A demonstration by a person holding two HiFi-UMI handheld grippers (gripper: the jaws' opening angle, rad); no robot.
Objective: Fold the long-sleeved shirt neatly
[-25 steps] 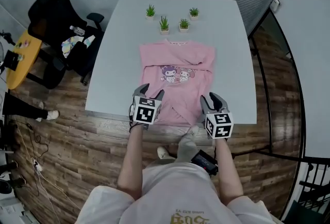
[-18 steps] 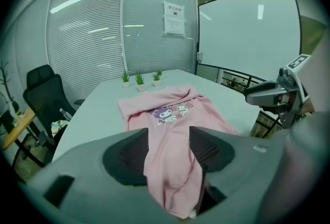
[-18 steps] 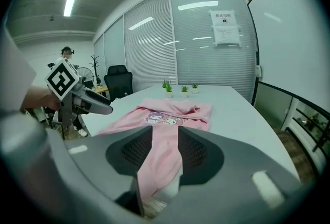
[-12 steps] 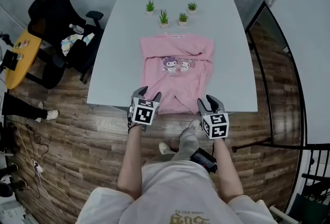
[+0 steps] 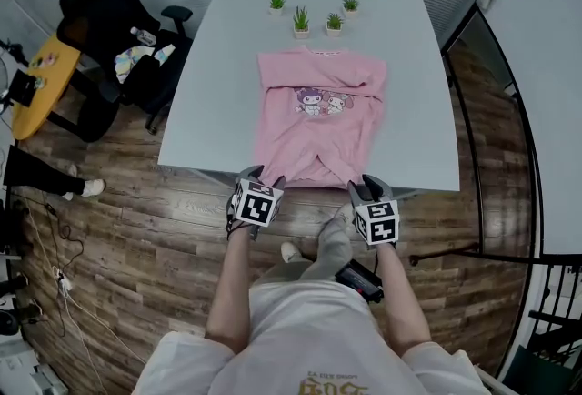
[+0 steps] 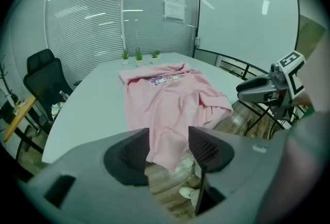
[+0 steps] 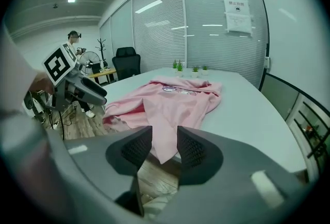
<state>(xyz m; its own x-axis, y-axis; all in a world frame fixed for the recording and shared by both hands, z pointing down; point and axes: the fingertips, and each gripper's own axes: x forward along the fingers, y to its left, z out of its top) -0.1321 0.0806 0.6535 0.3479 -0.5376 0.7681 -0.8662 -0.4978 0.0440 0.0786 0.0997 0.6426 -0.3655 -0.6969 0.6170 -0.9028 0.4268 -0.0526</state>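
Note:
The pink long-sleeved shirt lies flat on the white table, sleeves folded across the body, a cartoon print at the chest. Its hem hangs over the near edge. My left gripper is at the near edge by the hem's left corner. Its jaws have just been closing but stand apart; the hanging hem shows beyond the gap, and the pads do not press on it. By the hem's right corner, my right gripper is open too and grips no cloth.
Several small potted plants stand at the table's far edge. A black office chair and a yellow side table are at the left. Wood floor lies under both grippers. A person stands far off in the right gripper view.
Both grippers have pulled back from over the shirt's lower part to the table's near edge and sunk lower. The shirt lies as before.

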